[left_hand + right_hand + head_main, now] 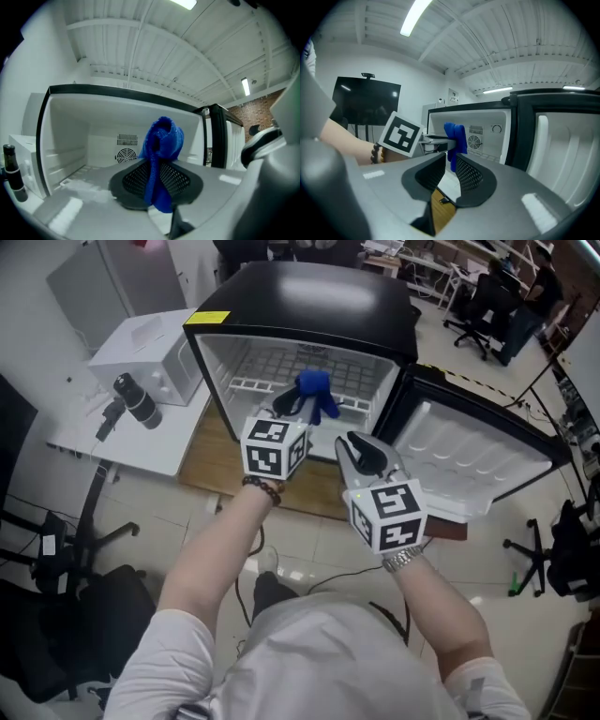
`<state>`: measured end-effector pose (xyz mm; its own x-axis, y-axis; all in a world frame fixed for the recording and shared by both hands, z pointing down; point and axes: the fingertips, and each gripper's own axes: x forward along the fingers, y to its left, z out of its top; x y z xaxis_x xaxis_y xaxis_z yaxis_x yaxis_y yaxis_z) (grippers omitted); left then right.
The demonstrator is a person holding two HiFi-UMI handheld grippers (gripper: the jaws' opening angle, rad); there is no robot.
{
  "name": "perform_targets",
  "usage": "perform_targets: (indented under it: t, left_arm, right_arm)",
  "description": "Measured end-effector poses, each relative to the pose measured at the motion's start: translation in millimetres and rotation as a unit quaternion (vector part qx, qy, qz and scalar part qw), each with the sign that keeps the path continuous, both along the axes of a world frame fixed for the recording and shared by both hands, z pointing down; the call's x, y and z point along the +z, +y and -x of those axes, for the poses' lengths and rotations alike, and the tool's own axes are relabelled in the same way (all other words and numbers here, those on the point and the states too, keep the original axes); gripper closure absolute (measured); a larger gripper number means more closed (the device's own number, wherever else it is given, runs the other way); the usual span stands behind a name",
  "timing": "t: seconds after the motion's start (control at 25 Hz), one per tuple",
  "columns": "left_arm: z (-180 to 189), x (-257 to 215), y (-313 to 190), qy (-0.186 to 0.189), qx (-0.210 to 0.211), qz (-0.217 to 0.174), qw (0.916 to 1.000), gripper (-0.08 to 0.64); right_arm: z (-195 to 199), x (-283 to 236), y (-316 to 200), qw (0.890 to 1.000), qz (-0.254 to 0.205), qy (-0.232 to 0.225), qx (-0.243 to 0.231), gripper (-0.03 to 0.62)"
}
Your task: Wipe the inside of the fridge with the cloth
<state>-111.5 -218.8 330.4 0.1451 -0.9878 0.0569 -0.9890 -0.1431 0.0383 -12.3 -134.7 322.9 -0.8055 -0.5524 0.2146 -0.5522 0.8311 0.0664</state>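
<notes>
Two hand-held grippers, one blue cloth and one small fridge with one door. Each gripper carries one cube with square markers, so two cubes in all.

The left gripper [289, 405] has its jaws closed on the blue cloth [316, 390]. In the left gripper view the cloth [161, 159] is pinched between the two dark mesh pads [176, 177]. One bunch of it stands up above the jaws and a tail hangs down below them. This gripper points level into the fridge [309, 296], with its tips just past the open front and the cloth inside the white compartment. Ahead of the jaws, on the back wall, is a round fan vent [125, 154]. A wire shelf [281, 362] lies beyond and below the cloth.

The right gripper [364, 454] sits just to the right of the left one, outside the fridge and in front of its opening. Its jaws stand partly apart and nothing is between them. In the right gripper view the gap between the pads [468, 174] shows only a wooden board [440, 208] below. The cloth [455, 137] is ahead and slightly left of these jaws, held in the left gripper [440, 140], and not touching the right one.

The fridge door [478, 460] hangs wide open to the right of the right gripper. One white box [150, 357] stands to the left of the left gripper, beside the fridge.
</notes>
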Motion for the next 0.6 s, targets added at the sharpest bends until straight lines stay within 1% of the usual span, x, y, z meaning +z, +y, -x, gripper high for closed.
perform_targets:
  t: [0.2, 0.36, 0.48, 0.6]
  left_arm:
    - [-4.3, 1.3, 39.2, 0.001, 0.041, 0.000, 0.9992, 0.492]
    - [-5.1, 5.3, 66.7, -0.007, 0.084, 0.005, 0.9964, 0.491]
    - [-1.4, 9.2, 83.9, -0.013, 0.119, 0.009, 0.9928, 0.491]
    - [8.4, 10.6, 97.6, -0.006, 0.154, 0.012, 0.9880, 0.489]
  right_arm:
    - [15.3, 5.4, 5.8, 0.999, -0.005, 0.014, -0.039, 0.488]
    - [33.5, 5.3, 6.1, 0.997, -0.011, 0.019, -0.073, 0.465]
    - [51.0, 7.5, 10.2, 0.993, -0.014, 0.023, -0.113, 0.454]
    - [68.9, 12.5, 17.1, 0.987, -0.012, 0.026, -0.157, 0.449]
